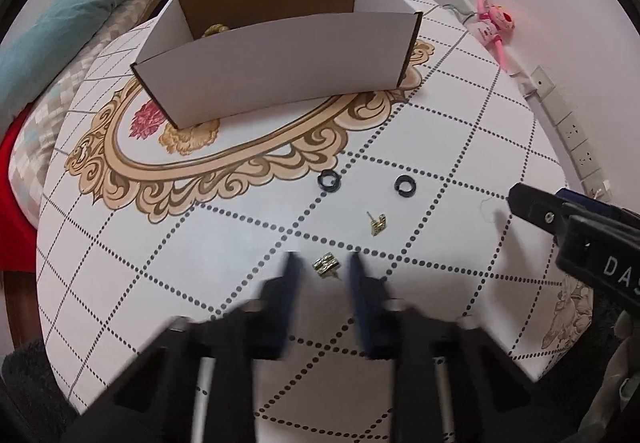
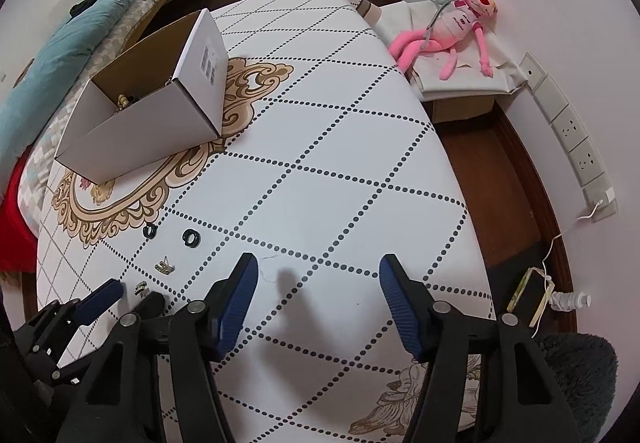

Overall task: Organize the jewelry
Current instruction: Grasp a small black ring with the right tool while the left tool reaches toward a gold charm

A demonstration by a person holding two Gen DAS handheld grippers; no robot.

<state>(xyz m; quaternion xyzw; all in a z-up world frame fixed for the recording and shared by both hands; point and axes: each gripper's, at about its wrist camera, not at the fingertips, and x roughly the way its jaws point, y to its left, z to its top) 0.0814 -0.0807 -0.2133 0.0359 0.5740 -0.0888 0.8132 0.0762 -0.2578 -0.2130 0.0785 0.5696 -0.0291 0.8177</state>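
The left tool points steeply down at the tabletop, its blurred jaws straddling a gold stud with a gap visible on each side, so it is not yet clamped. A second gold stud lies just beyond it, and two black rings lie farther in, toward the ornate print at the tabletop's middle. The box stands on that print near the far edge, with gold pieces inside. The right tool hovers over bare tabletop near the right edge, jaws spread and empty.
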